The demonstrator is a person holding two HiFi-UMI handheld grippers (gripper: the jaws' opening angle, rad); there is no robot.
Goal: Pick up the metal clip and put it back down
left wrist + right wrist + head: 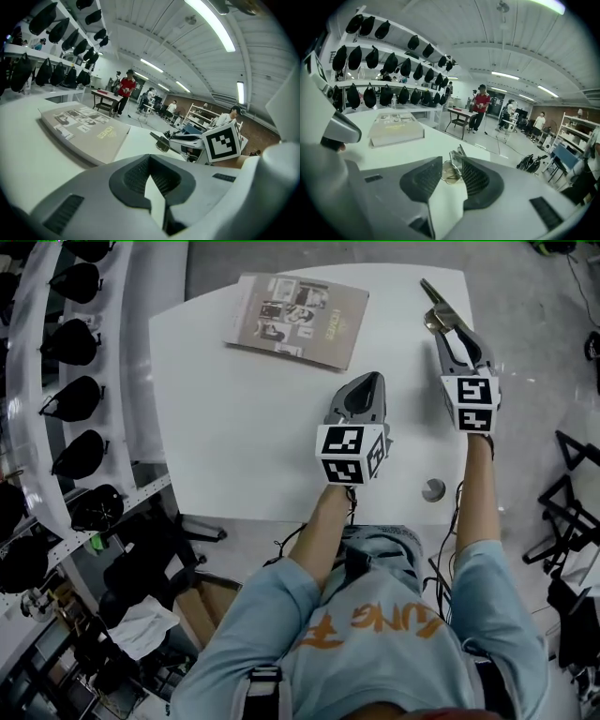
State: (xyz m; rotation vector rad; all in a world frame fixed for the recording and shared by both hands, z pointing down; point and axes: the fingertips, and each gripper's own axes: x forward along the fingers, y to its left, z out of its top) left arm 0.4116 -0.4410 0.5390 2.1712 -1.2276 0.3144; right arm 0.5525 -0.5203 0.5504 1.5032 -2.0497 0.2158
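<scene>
Ceiling strips (211, 23) are lighting everything brightly and evenly, washing the white tabletop (234, 409) with only faint shadows. Both gripper views are bending strongly toward dark rounded corners, while the head view is looking sharp.

white surface (234, 418) bare across middle and left, tan printed booklet (298, 319) flat at far edge, left tool (368, 381) parked mid-surface, right tool (442, 332) at far right corner, thin metal clip (431, 298) between its parted jaws, small grey disc (433, 489) near front edge
</scene>
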